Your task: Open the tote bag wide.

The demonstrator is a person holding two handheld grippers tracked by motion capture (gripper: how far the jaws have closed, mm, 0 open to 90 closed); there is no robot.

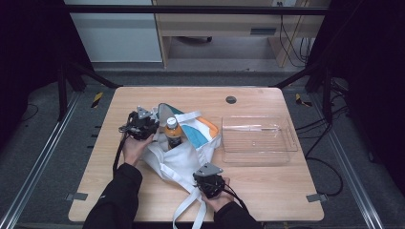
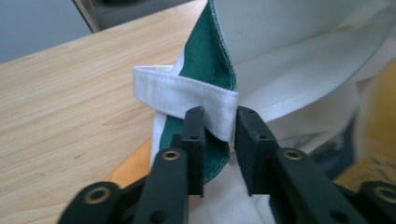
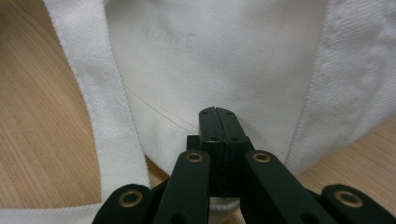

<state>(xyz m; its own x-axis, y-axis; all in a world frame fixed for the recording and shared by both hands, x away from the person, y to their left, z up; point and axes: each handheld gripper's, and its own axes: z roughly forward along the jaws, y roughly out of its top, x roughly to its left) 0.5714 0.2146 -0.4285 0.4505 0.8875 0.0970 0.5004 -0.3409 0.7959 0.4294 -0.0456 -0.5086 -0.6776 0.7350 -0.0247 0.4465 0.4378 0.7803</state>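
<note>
White cloth bag [image 1: 184, 155] lies on the tabletop [image 1: 267, 186] with a bottle [image 1: 173, 133] standing inside. Right claw [image 3: 218, 122] pinches its near edge tight. Left claw [image 2: 219, 122] is narrow around the strap [image 2: 184, 93], maybe not squeezing. Bottle is not out yet.

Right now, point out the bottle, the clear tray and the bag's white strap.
bottle [image 1: 173, 133], high view, orange body.
clear tray [image 1: 291, 143], high view, right rim.
white strap [image 2: 177, 93], left gripper view, folded band above the tongs.
</note>
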